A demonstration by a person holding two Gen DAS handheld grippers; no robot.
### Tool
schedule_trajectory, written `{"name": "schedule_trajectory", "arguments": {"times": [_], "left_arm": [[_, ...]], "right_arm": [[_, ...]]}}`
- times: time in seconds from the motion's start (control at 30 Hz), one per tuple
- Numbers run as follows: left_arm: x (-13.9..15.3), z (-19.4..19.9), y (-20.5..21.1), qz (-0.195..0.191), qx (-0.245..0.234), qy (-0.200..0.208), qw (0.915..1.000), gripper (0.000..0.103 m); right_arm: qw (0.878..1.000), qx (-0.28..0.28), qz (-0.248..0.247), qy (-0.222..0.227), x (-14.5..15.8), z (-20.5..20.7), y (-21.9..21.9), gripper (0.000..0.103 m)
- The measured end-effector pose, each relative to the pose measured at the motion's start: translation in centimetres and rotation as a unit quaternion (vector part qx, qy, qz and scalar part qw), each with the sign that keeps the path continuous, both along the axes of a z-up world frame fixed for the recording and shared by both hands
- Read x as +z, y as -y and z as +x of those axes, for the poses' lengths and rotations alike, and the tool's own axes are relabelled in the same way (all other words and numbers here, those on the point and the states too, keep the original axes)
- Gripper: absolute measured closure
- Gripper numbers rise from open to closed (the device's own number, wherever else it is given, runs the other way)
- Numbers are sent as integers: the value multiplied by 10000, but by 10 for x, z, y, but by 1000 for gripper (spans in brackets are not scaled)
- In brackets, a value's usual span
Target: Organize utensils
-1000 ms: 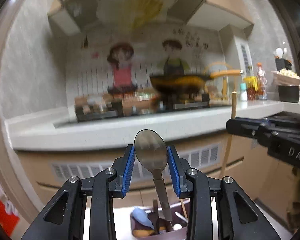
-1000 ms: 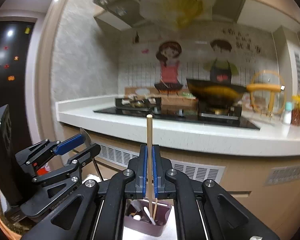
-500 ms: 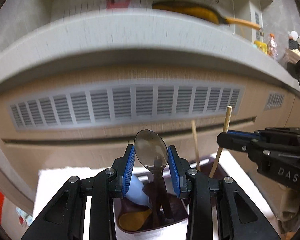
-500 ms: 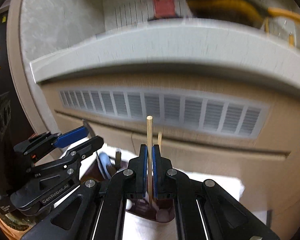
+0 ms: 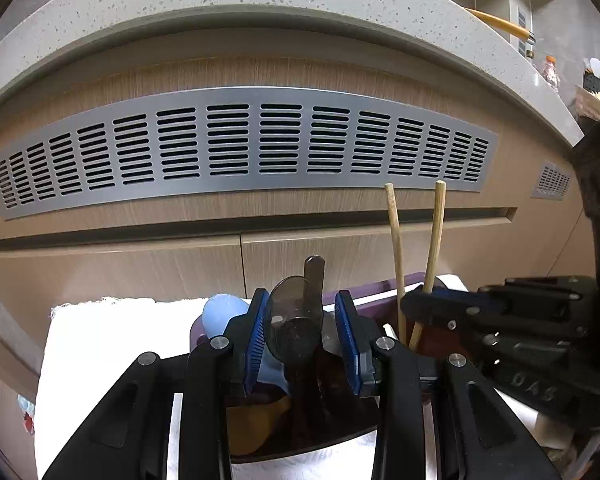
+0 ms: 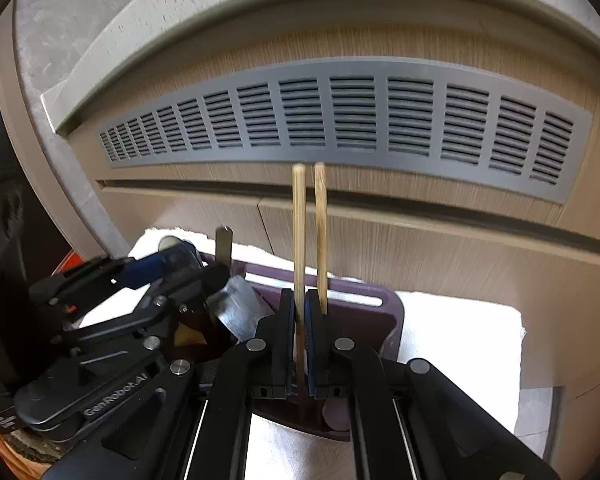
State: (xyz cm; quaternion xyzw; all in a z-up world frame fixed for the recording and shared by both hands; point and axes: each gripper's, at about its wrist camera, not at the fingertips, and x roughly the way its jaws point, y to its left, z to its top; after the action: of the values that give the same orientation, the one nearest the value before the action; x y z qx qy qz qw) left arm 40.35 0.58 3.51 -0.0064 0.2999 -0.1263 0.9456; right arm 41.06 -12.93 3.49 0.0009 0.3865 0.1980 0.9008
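Two grippers are over the purple utensil holder (image 5: pixel 380 294), which sits on a white towel (image 5: pixel 100 344) in front of a wood cabinet with a grey vent grille (image 5: pixel 240 152). Your left gripper (image 5: pixel 302 338) straddles a metal spoon (image 5: pixel 294 320), bowl end up between the blue pads (image 5: pixel 256 336), handle running down into the holder's left compartment; there's daylight on both sides of the bowl, so the jaws read as released rather than clamped on it. A flat dark handle (image 5: pixel 314 270) stands upright just behind the spoon, and a pale blue spoon (image 5: pixel 220 314) plus a tan wooden one (image 5: pixel 256 426) sit in the same compartment. Your right gripper (image 6: pixel 299 340) is clenched on a wooden chopstick (image 6: pixel 299 232), held upright with its lower end down inside the holder's right compartment. A second chopstick (image 6: pixel 320 236) stands free just beside it on the right, near-parallel, not between the jaws. In the left wrist view both chopsticks lean slightly toward each other at the base. In the right wrist view a shiny flat utensil (image 6: pixel 238 312) pokes up beside your left gripper; can't tell what it is.
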Motion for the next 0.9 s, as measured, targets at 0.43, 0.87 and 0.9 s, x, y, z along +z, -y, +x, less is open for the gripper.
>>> {"name": "schedule_trajectory", "arguments": {"times": [0.43, 0.87, 0.9], "left_arm": [[32, -66, -33, -294, 623, 556, 9961, 28], [19, -248, -38, 169, 1204, 1090, 9866, 0], [13, -259, -36, 243, 1233, 1054, 9865, 0]], "right_arm": [[9971, -387, -64, 650, 34, -55, 22, 57], [9882, -728, -222, 1331, 35, -219, 22, 12], [9877, -762, -226, 1344, 31, -229, 22, 11]]}}
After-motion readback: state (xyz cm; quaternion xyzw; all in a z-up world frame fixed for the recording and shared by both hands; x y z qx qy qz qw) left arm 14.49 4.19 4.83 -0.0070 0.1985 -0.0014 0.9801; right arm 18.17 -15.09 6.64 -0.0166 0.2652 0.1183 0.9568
